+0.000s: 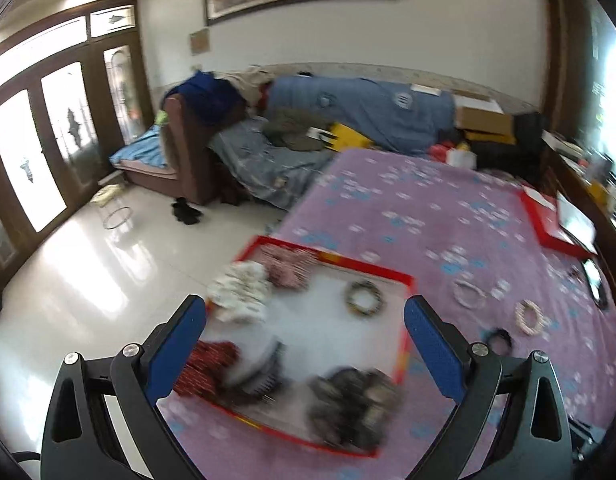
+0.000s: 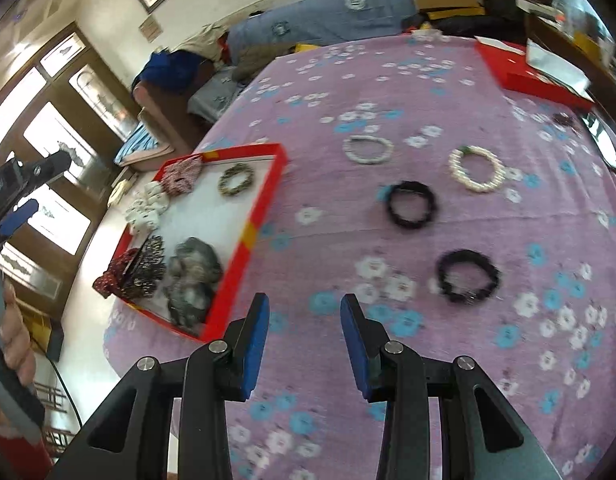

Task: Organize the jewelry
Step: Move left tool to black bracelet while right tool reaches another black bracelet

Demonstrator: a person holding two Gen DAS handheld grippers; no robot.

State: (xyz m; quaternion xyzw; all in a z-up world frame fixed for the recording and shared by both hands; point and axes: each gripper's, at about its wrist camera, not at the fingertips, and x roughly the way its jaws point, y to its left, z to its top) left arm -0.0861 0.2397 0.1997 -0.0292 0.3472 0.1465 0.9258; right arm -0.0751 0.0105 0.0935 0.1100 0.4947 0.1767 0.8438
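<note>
A red-rimmed tray (image 2: 267, 196) with a white floor lies on the purple flowered cloth (image 2: 328, 240); it holds scrunchies, a hair claw and an olive bead bracelet (image 2: 235, 179). It also shows in the left wrist view (image 1: 404, 280), blurred, with the olive bracelet (image 1: 364, 299). On the cloth lie a white bracelet (image 2: 368, 149), a cream bracelet (image 2: 476, 170) and two black bracelets (image 2: 412, 204) (image 2: 468, 276). My left gripper (image 1: 303, 340) is open and empty above the tray. My right gripper (image 2: 303, 332) is open and empty above the cloth, near the tray's corner.
A red box lid (image 2: 528, 76) with papers lies at the far right of the table. A sofa piled with blue covers (image 1: 348, 112) stands behind. White tiled floor (image 1: 87, 272) and glass doors are to the left. A phone (image 1: 596, 284) lies at the right edge.
</note>
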